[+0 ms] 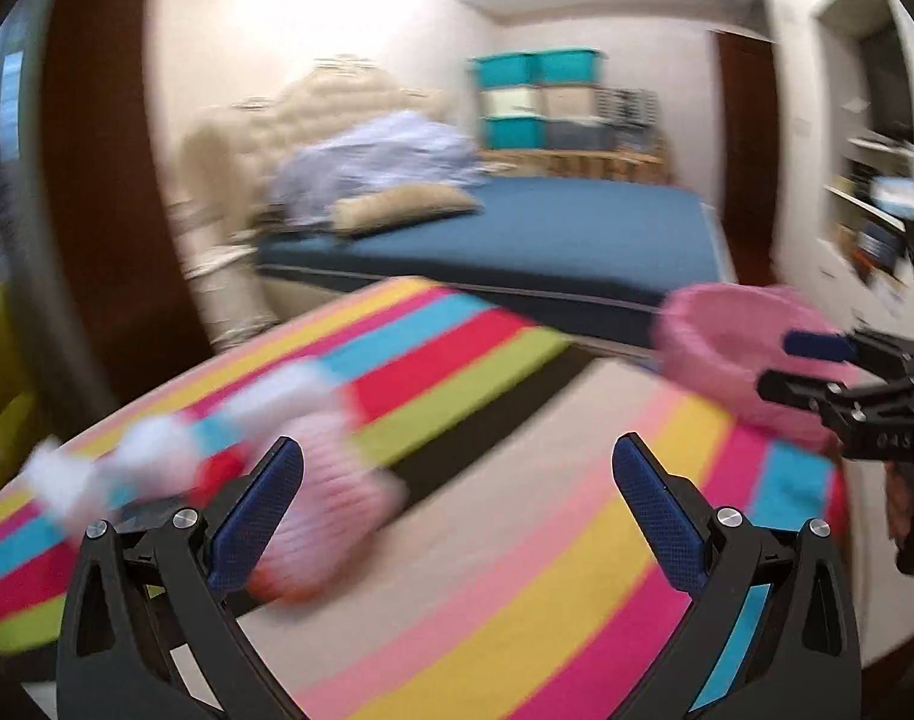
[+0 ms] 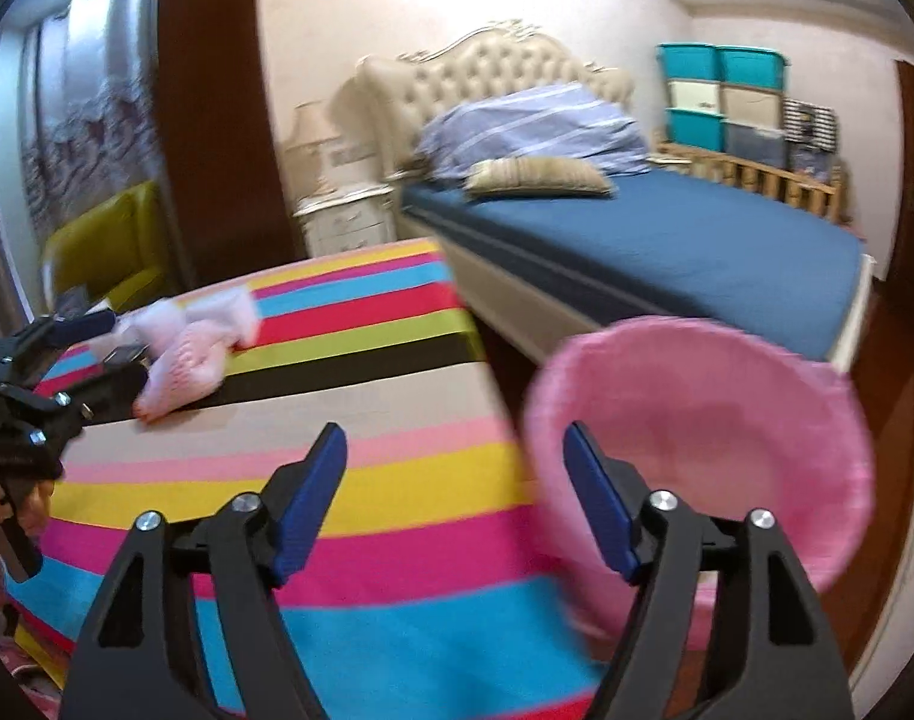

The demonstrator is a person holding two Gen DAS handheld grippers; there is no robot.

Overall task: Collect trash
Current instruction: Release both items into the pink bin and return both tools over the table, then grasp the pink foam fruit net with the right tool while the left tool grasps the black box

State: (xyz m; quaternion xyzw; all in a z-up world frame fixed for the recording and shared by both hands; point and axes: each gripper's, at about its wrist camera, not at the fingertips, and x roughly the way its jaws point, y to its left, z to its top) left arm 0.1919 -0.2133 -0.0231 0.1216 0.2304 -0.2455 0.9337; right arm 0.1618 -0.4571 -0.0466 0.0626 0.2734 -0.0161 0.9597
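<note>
Gaping, both: left tool [image 1: 457, 468] near pink wrapper [image 1: 330, 480] (blurred); right tool [image 2: 453, 456] beside pink basket [image 2: 727, 420].

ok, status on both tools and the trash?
Left tool open, beside pink-white trash. Right tool open, at pink bin rim. Nothing blocking.

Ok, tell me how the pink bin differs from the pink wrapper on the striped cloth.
The pink bin is a big open round tub standing past the cloth's edge, near the right tongs; the pink wrapper is small, crumpled and flat, lying on the striped cloth by the left tongs. The bin looks plain; the wrapper looks striped. Both are pink, and neither is gripped.
</note>
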